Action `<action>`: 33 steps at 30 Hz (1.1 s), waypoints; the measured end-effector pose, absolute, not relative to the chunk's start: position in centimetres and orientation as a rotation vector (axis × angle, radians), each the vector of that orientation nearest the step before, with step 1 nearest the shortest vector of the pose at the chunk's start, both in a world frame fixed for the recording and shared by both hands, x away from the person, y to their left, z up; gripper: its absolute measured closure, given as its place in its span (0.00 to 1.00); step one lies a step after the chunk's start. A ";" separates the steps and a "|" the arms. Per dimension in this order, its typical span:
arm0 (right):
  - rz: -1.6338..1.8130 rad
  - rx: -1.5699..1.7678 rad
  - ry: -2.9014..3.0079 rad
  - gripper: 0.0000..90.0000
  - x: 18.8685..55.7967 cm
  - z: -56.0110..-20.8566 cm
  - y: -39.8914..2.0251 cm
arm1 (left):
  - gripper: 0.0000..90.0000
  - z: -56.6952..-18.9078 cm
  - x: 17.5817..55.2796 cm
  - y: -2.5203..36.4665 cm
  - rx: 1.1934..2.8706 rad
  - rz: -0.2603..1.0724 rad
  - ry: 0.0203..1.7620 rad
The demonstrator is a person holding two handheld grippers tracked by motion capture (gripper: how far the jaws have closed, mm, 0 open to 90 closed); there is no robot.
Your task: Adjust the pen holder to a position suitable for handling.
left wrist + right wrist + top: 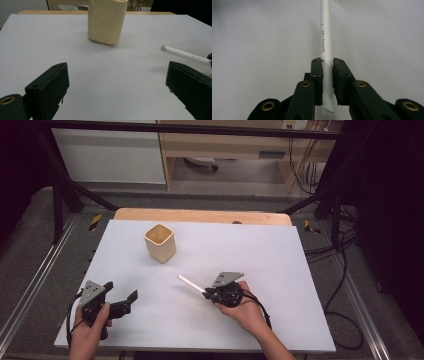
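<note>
The right gripper (327, 63) has its jaws clamped on a white pen (325, 37), which juts straight out ahead of the tips (the print along it reads KEY POINTS). A short stub of it pokes out behind the pads. The left gripper (121, 298) has its jaws wide apart with nothing between them, low over the sheet.

The likely step is carrying the pen to the cup (160, 242), which stands upright well ahead of both sets of jaws, its mouth open. To do it well, keep the clamp firm, since the grip sits near the pen's back end and the long free part could swing. Lift enough that the forward tip clears the cup's rim, bring that tip over the opening, then tilt the jaws downward so the pen points into the mouth before letting go. Releasing while the pen lies level would probably leave it across the rim or tip the cup. The left jaws (idle now) could steady the cup's wall.

The surface is a white sheet (280, 270) over a wooden table (200, 215), bare apart from the cup. Around it runs a dark metal frame (60, 200); cables (340, 270) trail over the grey floor to the right, and pale cabinets (110, 155) stand beyond.
</note>
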State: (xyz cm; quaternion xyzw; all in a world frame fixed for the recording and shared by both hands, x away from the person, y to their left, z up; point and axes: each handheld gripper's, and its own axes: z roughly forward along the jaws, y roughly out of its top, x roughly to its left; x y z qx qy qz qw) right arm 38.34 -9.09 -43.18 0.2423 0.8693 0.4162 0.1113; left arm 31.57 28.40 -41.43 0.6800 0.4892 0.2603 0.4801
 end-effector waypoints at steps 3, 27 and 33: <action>1.255 0.765 2.512 0.88 37.8 -43.5 -10.9 | 0.06 -41.5 31.6 27.8 1.668 0.631 1.181; 1.552 0.913 2.288 0.88 36.5 -42.6 -15.5 | 0.07 -40.7 31.4 23.1 1.643 0.617 1.022; 1.565 0.864 2.300 0.88 35.7 -42.6 -14.5 | 0.06 -39.9 32.4 20.2 1.642 0.516 0.988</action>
